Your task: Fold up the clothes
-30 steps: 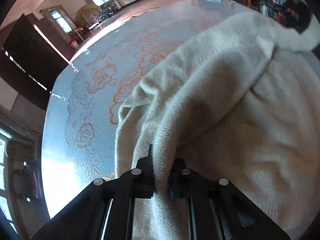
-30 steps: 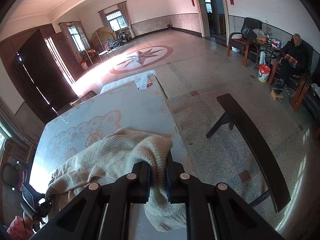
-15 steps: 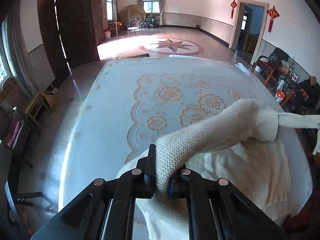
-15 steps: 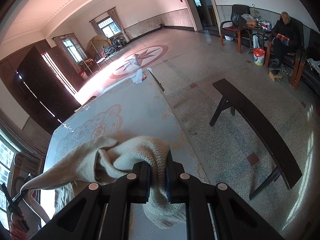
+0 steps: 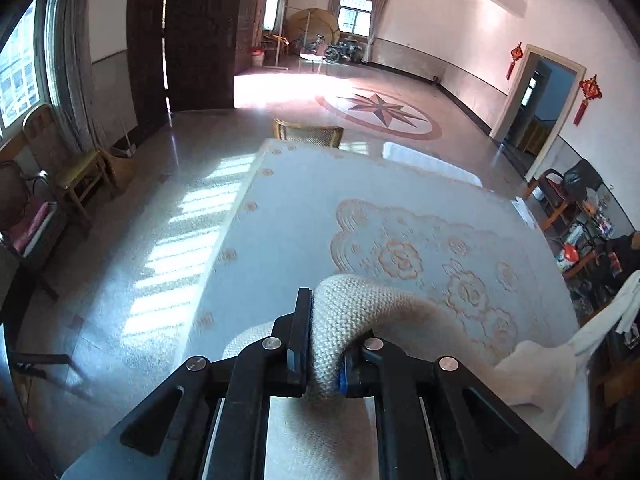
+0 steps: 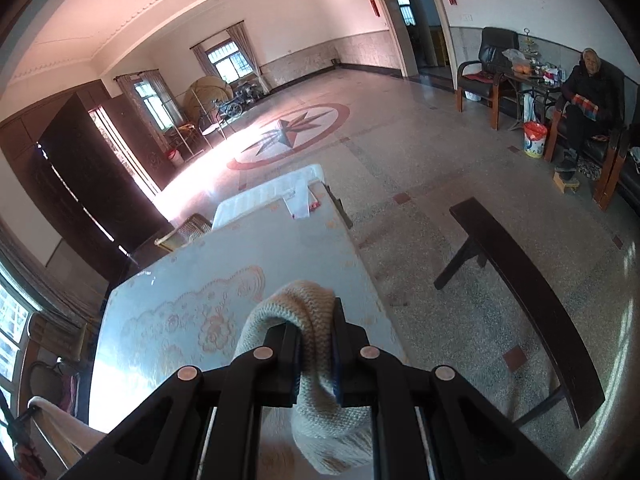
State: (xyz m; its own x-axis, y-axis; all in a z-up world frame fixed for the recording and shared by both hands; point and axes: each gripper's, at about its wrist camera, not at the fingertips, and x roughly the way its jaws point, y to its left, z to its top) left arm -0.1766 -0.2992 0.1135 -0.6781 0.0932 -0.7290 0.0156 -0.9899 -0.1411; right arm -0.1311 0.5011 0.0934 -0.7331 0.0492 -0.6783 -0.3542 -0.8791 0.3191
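A cream knit sweater [image 5: 360,300] is held up off the table by both grippers. My left gripper [image 5: 324,344] is shut on a thick fold of it, and the knit stretches away to the right toward the far hand [image 5: 624,300]. My right gripper [image 6: 316,344] is shut on another bunched fold of the sweater [image 6: 304,304], with cloth hanging below the jaws. The table [image 5: 320,208] has a pale blue cloth with orange flower patterns and lies below and ahead of both grippers.
A dark wooden bench [image 6: 520,280] stands on the floor right of the table. A white folded item [image 6: 300,196] lies at the table's far end. A wicker chair [image 5: 308,136] stands beyond the far edge. Chairs [image 5: 68,172] line the left wall. A seated person [image 6: 588,96] is at far right.
Both grippers have risen and tipped up, lifting the sweater off the table. The cloth that lay spread on the table now hangs between the two grippers, and more bare table shows.
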